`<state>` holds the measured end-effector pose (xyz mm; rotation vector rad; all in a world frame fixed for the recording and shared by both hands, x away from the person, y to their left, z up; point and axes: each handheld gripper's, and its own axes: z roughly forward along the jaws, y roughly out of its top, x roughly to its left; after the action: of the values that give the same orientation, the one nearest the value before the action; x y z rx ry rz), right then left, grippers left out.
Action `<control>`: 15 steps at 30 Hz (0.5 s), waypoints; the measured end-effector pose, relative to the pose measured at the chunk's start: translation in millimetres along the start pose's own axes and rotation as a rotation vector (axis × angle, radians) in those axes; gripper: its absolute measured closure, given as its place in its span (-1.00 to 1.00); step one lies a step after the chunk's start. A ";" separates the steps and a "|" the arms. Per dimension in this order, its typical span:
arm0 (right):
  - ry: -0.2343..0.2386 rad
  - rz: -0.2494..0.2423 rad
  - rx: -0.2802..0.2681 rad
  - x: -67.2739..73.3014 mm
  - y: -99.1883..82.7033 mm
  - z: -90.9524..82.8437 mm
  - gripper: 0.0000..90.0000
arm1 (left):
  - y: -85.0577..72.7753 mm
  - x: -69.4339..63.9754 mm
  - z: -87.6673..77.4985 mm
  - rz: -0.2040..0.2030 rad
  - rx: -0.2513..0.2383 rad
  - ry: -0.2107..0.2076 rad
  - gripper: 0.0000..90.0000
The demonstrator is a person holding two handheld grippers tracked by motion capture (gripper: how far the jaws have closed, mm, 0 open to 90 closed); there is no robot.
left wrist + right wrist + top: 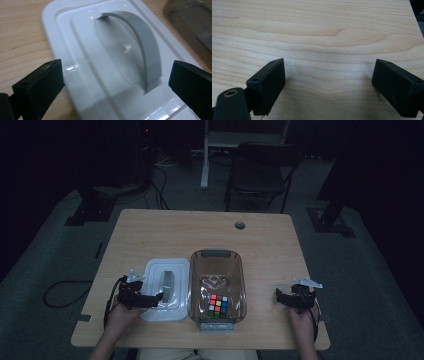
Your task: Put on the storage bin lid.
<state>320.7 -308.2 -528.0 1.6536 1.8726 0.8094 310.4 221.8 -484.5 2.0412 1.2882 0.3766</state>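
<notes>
The left gripper [116, 82], jaws wide apart, hovers over the white lid [82, 50], its grey handle [147, 50] between them. The right gripper [328, 85], also wide, sits over bare table [324, 30], well apart from the clear bin [240, 270].

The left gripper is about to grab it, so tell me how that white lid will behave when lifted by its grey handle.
The white lid looks like stiff moulded plastic, so it probably won't flex. Its glossy surface suggests slipperiness; the arched grey handle offers the open left gripper a surer hold. Held at one narrow point, the lid may swing or tilt.
</notes>
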 end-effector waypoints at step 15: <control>0.000 0.000 0.000 0.0 0.0 0.0 -0.75 | 12.7 -23.0 22.2 0.044 -0.032 -0.052 -0.45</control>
<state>320.7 -308.2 -528.0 1.6538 1.8729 0.8088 320.9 189.4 -489.3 2.0421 1.2000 0.3600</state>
